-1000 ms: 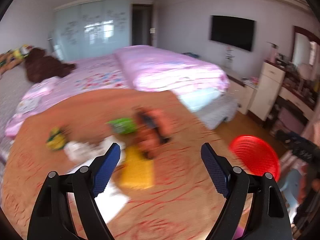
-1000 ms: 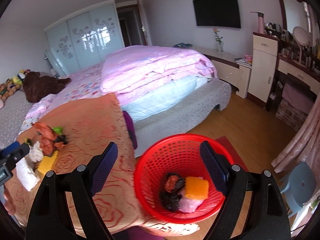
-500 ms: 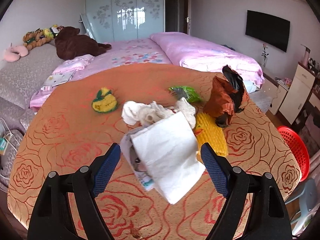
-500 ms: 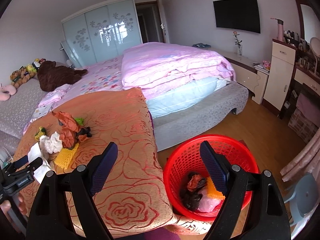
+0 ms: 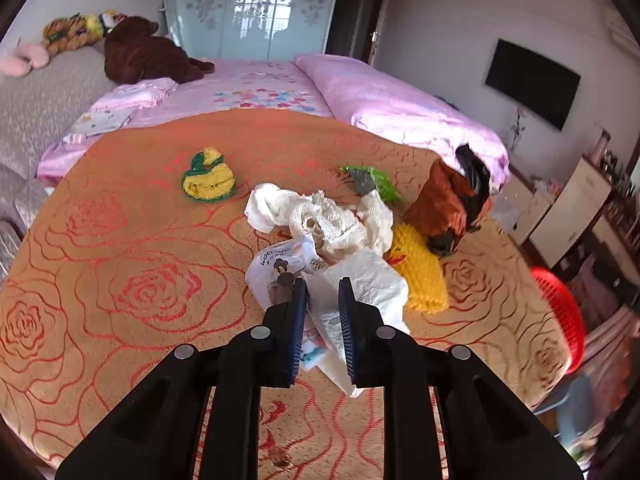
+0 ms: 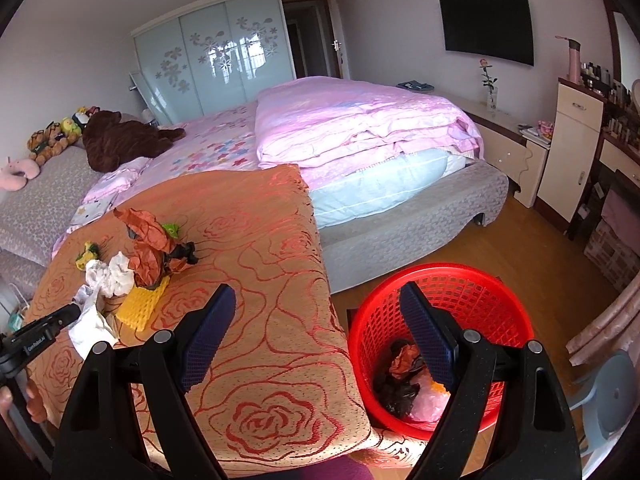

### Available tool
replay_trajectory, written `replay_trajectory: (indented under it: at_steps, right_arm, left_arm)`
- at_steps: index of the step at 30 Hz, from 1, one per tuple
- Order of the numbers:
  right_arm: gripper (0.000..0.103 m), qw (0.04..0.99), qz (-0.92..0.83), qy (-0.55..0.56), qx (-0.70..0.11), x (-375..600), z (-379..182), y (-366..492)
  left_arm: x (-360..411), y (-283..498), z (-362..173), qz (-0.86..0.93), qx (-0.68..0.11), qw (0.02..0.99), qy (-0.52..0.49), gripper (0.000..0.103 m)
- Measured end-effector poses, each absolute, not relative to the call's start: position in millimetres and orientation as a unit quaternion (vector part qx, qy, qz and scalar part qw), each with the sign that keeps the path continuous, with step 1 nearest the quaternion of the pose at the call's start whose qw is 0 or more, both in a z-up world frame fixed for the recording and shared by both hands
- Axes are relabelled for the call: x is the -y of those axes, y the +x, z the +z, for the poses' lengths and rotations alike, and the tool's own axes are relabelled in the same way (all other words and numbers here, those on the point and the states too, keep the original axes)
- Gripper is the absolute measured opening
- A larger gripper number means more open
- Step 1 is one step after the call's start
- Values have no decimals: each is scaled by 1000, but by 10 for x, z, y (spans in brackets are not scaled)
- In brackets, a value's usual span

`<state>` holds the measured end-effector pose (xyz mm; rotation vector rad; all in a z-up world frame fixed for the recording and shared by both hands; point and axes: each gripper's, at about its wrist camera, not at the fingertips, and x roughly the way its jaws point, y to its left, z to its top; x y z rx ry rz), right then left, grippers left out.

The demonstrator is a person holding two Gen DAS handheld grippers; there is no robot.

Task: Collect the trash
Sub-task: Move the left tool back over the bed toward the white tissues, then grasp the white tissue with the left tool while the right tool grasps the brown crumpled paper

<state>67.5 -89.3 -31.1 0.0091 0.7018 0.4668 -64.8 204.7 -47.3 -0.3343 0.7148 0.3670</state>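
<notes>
Trash lies on an orange rose-patterned tablecloth (image 5: 120,264). My left gripper (image 5: 322,292) is shut on a white paper tissue (image 5: 360,288), which also shows in the right wrist view (image 6: 90,326). Around it lie a printed plastic wrapper (image 5: 276,268), crumpled white tissue (image 5: 320,216), a yellow ridged pad (image 5: 420,272), brown and black crumpled paper (image 5: 444,200), a green wrapper (image 5: 372,178) and a yellow-green wad (image 5: 208,178). My right gripper (image 6: 316,320) is open and empty, above the table edge beside the red basket (image 6: 472,280).
The red basket holds several trash pieces and stands on the wood floor right of the table; its rim shows in the left wrist view (image 5: 560,308). A pink bed (image 6: 360,120) lies behind. A blue plastic stool (image 6: 608,396) stands at the right.
My left gripper has moved down and forward onto the white tissue and closed on it. My right gripper has shifted a little left, still open.
</notes>
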Motion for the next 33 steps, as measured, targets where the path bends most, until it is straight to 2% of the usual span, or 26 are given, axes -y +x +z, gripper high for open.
replay_trajectory:
  at_steps: [1, 2, 3, 11, 13, 14, 15, 16, 18, 19, 33]
  right_arm:
    - [81, 912, 227, 5, -341, 889, -314, 672]
    - [81, 912, 228, 5, -342, 878, -321, 670]
    - [81, 911, 228, 5, -343, 872, -327, 668]
    - [81, 911, 228, 7, -343, 862, -341, 653]
    - [81, 912, 227, 8, -342, 865, -340, 655]
    - [81, 912, 226, 9, -342, 865, -342, 654]
    - [81, 912, 226, 9, -342, 864, -339, 655]
    - [81, 912, 226, 10, -342, 865, -340, 653]
    - [81, 912, 227, 10, -342, 859, -339, 648]
    - [81, 912, 227, 10, -342, 860, -339, 648]
    - [81, 904, 255, 4, -343, 648, -268, 651]
  left_arm:
    - [-2036, -659, -463, 180, -344, 907, -164, 44]
    - [-2015, -672, -451, 186, -340, 907, -163, 65]
    - [-1977, -693, -434, 194, -330, 910, -156, 71]
    - [-1679, -529, -536, 197, -345, 914, -79, 70]
    - [-1650, -490, -602, 199, -358, 910, -65, 63]
    - [-1647, -487, -618, 199, -360, 909, -62, 51]
    - [-1659, -492, -616, 198, -361, 909, -62, 46]
    - [-1670, -505, -606, 197, -360, 910, -64, 36]
    - [-1725, -545, -544, 191, -352, 913, -73, 27]
    - [-1764, -566, -504, 190, -348, 915, -80, 16]
    - [-2275, -939, 226, 183, -254, 937, -155, 13]
